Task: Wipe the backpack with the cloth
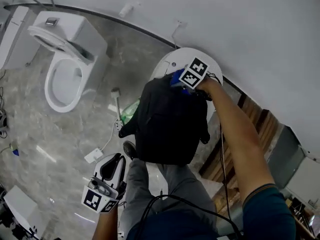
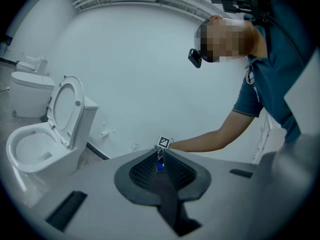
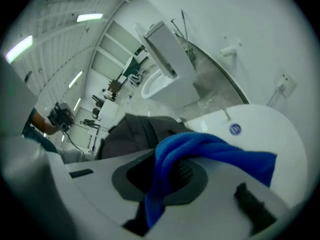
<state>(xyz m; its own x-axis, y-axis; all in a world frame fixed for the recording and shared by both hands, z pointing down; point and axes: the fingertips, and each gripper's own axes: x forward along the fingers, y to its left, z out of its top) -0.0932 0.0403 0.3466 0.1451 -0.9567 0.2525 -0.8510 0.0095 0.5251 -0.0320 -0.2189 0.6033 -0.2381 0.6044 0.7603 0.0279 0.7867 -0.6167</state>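
Blue cloth [image 3: 210, 149] is pinched between the jaws of the right tool [image 3: 170, 169]. It bunches over the pads, with one tail trailing down and another spreading to the right. In the head view this tool [image 1: 181, 82] sits at the far, upper end of the backpack [image 1: 170, 124], touching or just above the fabric; which of the two cannot be settled.

Position of the work: the black backpack rests against a round white tabletop [image 1: 210, 59] and extends from there towards the person's legs. Its long axis runs from the tool back to the operator, so the whole unwiped face lies on the near side of the cloth. A stroke would, in my judgement, need to be drawn towards the body along that axis.

Right arm: stretched well forward over the bag, forearm nearly straight, wrist turned down at the top edge. It is much the nearer arm to the work.

Left tool [image 1: 114, 161]: jaws pressed together with nothing between them. It is held low beside the left leg, well apart from the bag, and points towards it.

A toilet [image 1: 65, 79] with its lid raised stands to the left, clear of the work.
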